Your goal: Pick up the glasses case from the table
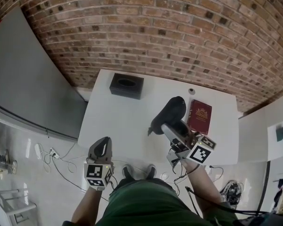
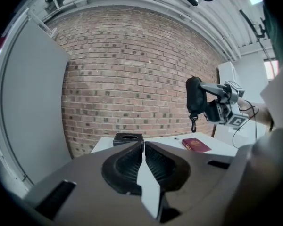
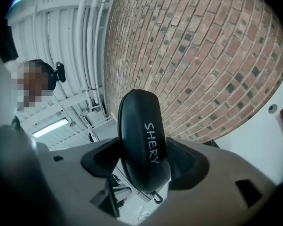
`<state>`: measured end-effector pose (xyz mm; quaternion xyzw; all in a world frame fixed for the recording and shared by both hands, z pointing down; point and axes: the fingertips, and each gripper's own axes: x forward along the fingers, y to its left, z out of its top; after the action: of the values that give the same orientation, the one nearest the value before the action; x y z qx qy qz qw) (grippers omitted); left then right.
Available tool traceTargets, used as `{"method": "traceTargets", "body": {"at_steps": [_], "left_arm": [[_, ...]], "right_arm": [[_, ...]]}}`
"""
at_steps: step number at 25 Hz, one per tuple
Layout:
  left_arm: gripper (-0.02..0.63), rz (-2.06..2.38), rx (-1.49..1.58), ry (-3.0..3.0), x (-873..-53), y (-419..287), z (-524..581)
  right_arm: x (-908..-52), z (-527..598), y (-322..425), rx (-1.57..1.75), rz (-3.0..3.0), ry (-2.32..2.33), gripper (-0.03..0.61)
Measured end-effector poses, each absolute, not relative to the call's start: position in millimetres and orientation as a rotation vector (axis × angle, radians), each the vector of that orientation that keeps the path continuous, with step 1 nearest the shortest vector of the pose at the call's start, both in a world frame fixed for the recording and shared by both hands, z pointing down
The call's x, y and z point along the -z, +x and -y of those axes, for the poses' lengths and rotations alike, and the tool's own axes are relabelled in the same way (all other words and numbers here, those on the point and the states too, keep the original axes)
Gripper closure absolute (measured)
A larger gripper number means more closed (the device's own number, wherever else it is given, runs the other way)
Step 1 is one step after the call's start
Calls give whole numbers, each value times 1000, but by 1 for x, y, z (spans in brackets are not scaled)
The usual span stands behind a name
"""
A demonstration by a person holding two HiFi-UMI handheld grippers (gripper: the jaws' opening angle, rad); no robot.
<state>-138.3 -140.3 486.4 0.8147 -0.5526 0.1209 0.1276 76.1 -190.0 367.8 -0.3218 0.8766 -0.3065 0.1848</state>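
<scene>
The glasses case (image 1: 172, 109) is a black oval hard case with white lettering and a small clip dangling from one end. My right gripper (image 1: 169, 125) is shut on it across its width, and the case (image 3: 140, 135) stands up between the pads (image 3: 106, 157). In the left gripper view the case (image 2: 194, 97) hangs in the air well above the white table (image 2: 170, 139), with the right gripper (image 2: 212, 108) behind it. My left gripper (image 1: 103, 144) hovers near the table's front left corner, its jaws together with nothing in them (image 2: 144, 146).
A black box (image 1: 126, 85) with an oval opening on top stands at the table's far left. A dark red booklet (image 1: 199, 117) lies at the right, with a small round object (image 1: 192, 91) beyond it. A brick wall (image 1: 179, 36) runs behind the table (image 1: 118, 121). Cables lie on the floor.
</scene>
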Motion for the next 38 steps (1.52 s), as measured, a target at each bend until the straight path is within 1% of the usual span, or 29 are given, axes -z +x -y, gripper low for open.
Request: {"method": "traceTargets", "body": {"at_steps": [8, 22, 38], "left_arm": [[595, 1616, -350, 2359, -488, -140, 137], [595, 1603, -370, 2368, -486, -134, 138], [595, 1633, -347, 2369, -478, -144, 137]], "right_arm": [[-342, 177, 66, 802, -2470, -811, 275], [-325, 165, 56, 641, -2571, -827, 275], [-330, 171, 71, 737, -2449, -828, 278]]}}
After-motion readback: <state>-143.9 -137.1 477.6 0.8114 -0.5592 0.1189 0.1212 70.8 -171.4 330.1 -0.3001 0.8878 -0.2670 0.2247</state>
